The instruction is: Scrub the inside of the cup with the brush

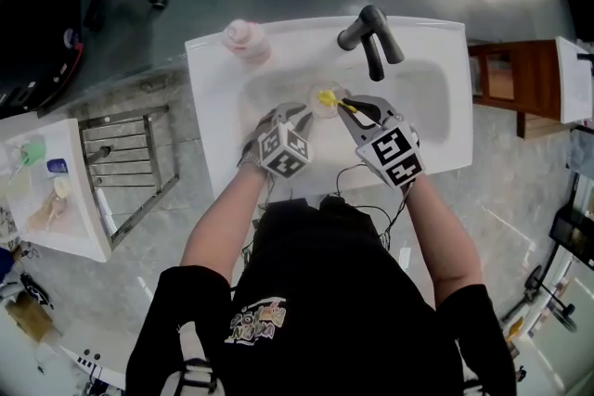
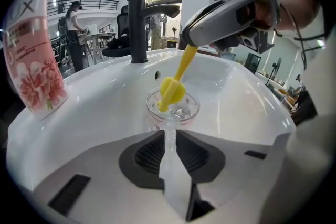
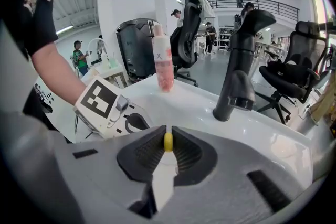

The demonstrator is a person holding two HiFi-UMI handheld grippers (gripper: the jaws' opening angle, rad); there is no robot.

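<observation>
Gripping anything, is the left gripper (image 2: 169, 131)?
— Yes. Its jaws stand narrow, pinched on the near wall of the clear cup (image 2: 173, 106), with the glass between the pads.

And where is that cup?
— Upright, low in the white sink (image 1: 436, 107), in front of the dark faucet (image 1: 371, 37). Whether its base rests on the basin I cannot tell.

What about the right gripper (image 3: 167, 134)?
— Its jaws are close together on the thin yellow handle of the brush (image 3: 167, 141). From the left gripper view the handle slants down and to the left out of that gripper, and the yellow brush head (image 2: 170, 93) sits in the cup's mouth, partly above the rim.

How do the two grippers stand to each other?
— In the head view they meet over the basin, tips nearly touching around the cup, left one on the cup's left, right one on its right. Both point downward and away from the person, whose forearms reach in from the near edge.

Anything else around?
— A pink soap bottle (image 1: 246, 37) stands on the sink's rim at the back left corner, well apart from the cup. A metal rack (image 1: 125, 167) lies on the floor left of the sink.
</observation>
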